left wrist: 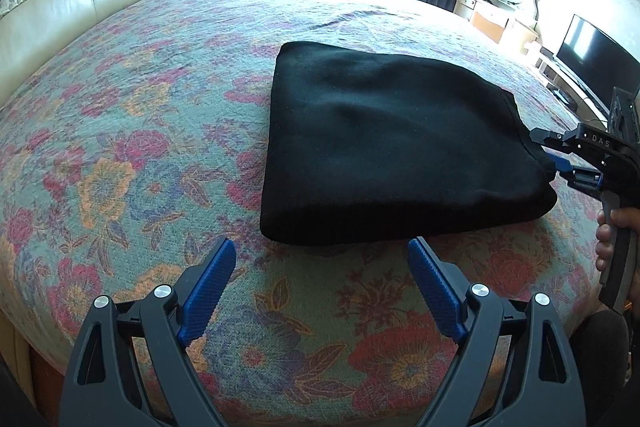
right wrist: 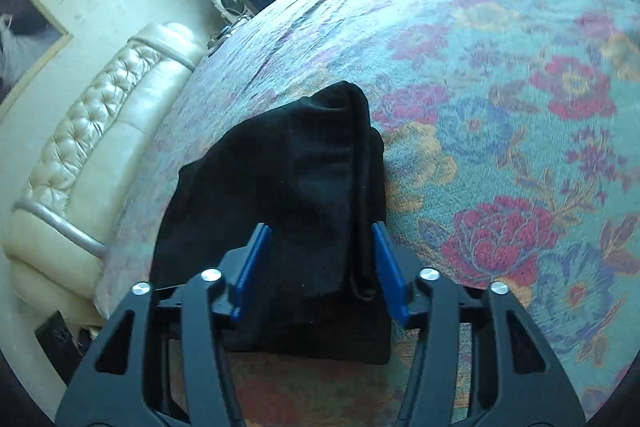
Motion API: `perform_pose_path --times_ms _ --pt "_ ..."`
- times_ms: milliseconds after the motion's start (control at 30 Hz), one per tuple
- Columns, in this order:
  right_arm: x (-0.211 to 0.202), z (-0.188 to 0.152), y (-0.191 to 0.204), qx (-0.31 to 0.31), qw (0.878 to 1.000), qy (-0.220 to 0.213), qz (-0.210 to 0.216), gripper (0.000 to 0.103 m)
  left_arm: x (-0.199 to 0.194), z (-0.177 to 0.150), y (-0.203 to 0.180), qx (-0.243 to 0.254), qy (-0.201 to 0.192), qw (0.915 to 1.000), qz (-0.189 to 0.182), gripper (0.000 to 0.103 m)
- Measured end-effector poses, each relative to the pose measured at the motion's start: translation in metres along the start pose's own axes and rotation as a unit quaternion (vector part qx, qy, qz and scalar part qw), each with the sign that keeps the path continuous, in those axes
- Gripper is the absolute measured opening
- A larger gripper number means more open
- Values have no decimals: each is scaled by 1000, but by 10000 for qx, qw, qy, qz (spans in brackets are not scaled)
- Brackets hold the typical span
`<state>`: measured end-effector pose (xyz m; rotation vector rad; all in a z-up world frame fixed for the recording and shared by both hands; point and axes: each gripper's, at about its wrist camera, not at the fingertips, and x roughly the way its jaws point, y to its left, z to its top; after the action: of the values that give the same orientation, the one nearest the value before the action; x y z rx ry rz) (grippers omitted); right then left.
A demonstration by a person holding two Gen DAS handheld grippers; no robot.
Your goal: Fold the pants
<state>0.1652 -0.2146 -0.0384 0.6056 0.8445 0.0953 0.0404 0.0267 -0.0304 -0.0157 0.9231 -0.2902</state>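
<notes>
Black pants lie folded on the bed; my right tool half-closed around their edge, my left tool wide open, empty, just beside them.

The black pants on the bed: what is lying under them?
The folded black pants lie directly on the flowered bedspread, which shows all around them. Whether anything else lies beneath cannot be seen; the cloth covers it.

- The right gripper is hiding one fingertip behind the edge of the black pants in the left view.
- The pants are covering the bedspread between the pads; contact is unclear.
- The hand is getting cut off at the frame's edge.
</notes>
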Motion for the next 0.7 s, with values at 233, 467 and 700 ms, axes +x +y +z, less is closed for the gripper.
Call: perform_pose_path --times_ms 233,467,700 --pt "-10 11 -6 492 9988 -44 -42 90 10 -7 38 -287 61 9994 -160 86" --pt "13 10 7 188 9986 369 -339 87 9 -15 71 -859 -13 9949 -529 86" --pt "8 5 19 -16 9969 83 -787 86 5 -7 87 -1105 6 9909 -763 86"
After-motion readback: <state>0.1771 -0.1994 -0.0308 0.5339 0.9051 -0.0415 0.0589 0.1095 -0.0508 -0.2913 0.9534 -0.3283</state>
